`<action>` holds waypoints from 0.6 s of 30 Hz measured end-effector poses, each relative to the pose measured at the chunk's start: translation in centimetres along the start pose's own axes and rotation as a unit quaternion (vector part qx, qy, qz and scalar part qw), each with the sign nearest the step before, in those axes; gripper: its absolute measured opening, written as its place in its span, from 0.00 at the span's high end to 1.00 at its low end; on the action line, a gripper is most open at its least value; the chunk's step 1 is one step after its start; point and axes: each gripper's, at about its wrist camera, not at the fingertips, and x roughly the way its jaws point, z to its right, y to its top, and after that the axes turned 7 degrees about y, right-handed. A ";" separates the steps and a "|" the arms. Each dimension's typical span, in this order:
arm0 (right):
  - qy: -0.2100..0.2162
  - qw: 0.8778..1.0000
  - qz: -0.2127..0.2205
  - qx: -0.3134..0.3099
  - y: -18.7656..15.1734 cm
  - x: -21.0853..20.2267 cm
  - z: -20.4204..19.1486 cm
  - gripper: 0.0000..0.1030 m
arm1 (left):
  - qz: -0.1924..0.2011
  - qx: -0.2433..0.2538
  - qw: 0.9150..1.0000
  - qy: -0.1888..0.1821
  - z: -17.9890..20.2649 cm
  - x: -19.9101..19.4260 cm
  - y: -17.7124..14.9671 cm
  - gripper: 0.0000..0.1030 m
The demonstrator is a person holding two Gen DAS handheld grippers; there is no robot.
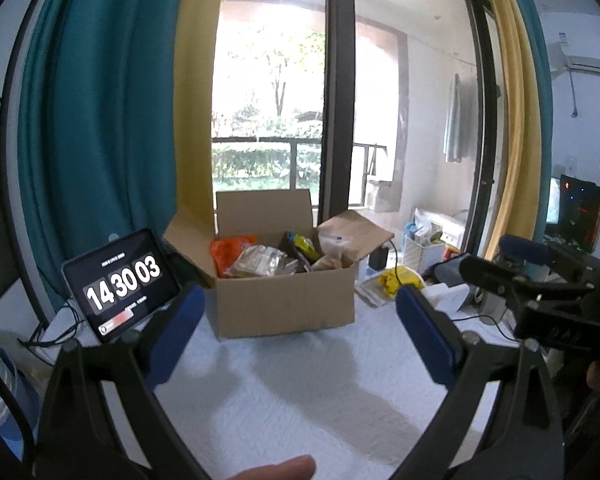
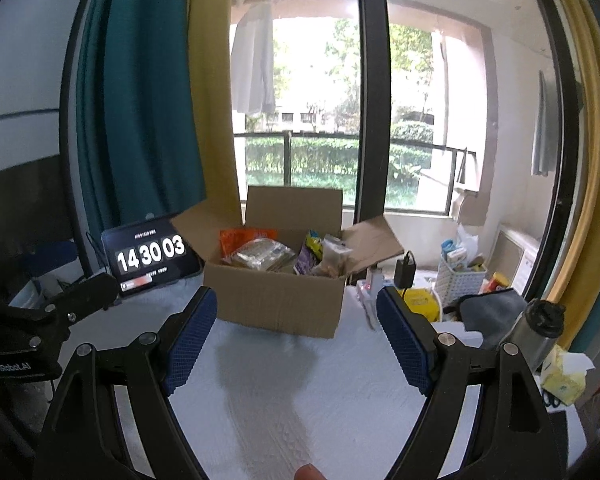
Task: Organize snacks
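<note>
A matt corrugated cardboard box [image 2: 278, 300] holds glossy plastic snack packets [image 2: 260, 255] on a white textured cloth tabletop [image 2: 320, 400].

box [image 1: 284, 300] walls hid the lower snacks [image 1: 260, 260]; packet print was too small to read; a fingertip [image 2: 309, 472] was cut off by the bottom edge.

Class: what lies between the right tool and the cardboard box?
Only bare white tablecloth, in shadow, between the right tool and the cardboard box; the right wrist view shows it.

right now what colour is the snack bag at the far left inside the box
Orange snack bag, in the cardboard box; the right wrist view shows it best.
</note>
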 end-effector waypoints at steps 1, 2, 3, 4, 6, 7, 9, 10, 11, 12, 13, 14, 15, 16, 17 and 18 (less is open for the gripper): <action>-0.001 1.000 0.005 0.000 0.2 -0.4 0.0 0.18 | 0.002 -0.001 1.000 0.001 0.0 -0.2 0.1 0.06; -0.002 1.000 0.011 0.000 0.5 -0.9 -0.1 0.18 | 0.005 -0.002 1.000 0.002 0.0 -0.5 0.3 0.06; -0.002 1.000 0.015 0.000 0.6 -1.3 -0.1 0.18 | 0.008 -0.002 1.000 0.002 0.1 -0.8 0.5 0.06; -0.003 1.000 0.019 0.000 0.9 -1.7 -0.1 0.18 | 0.013 -0.002 1.000 0.004 0.1 -1.1 0.8 0.06; -0.006 1.000 0.028 0.000 1.2 -2.4 -0.3 0.18 | 0.019 -0.001 1.000 0.005 0.0 -1.4 1.2 0.06; -0.006 0.999 0.033 -0.001 1.4 -2.8 -0.4 0.18 | 0.024 0.000 1.000 0.006 0.1 -1.7 1.5 0.06; -0.007 0.999 0.041 -0.002 1.7 -3.4 -0.5 0.18 | 0.034 0.002 0.999 0.007 0.1 -2.3 2.0 0.06; -0.008 0.999 0.045 -0.002 1.9 -3.7 -0.4 0.18 | 0.039 0.002 0.999 0.007 0.1 -2.4 2.2 0.06; -0.009 0.999 0.049 -0.003 2.1 -4.0 -0.4 0.18 | 0.046 0.001 0.999 0.007 0.1 -2.8 2.5 0.06; -0.010 0.999 0.052 -0.003 2.2 -4.2 -0.4 0.18 | 0.051 0.000 0.999 0.008 0.0 -3.0 2.8 0.06; -0.011 0.998 0.055 -0.004 2.4 -4.3 -0.4 0.18 | 0.059 -0.002 0.998 0.010 -0.1 -3.3 3.1 0.06; -0.012 0.998 0.058 -0.004 2.5 -4.5 -0.4 0.18 | 0.064 -0.004 0.998 0.013 -0.2 -3.6 3.4 0.06; -0.013 0.998 0.061 -0.005 2.7 -4.7 -0.3 0.18 | 0.067 -0.005 0.998 0.015 -0.2 -3.7 3.6 0.06; -0.014 0.998 0.064 -0.006 2.8 -4.8 -0.3 0.18 | 0.071 -0.005 0.997 0.018 -0.3 -3.9 3.9 0.06; -0.015 0.998 0.067 -0.007 3.0 -5.1 -0.3 0.18 | 0.078 -0.005 0.997 0.022 -0.4 -4.2 4.2 0.06; -0.015 0.997 0.070 -0.008 3.1 -5.3 -0.2 0.18 | 0.081 -0.005 0.996 0.023 -0.4 -4.2 4.4 0.06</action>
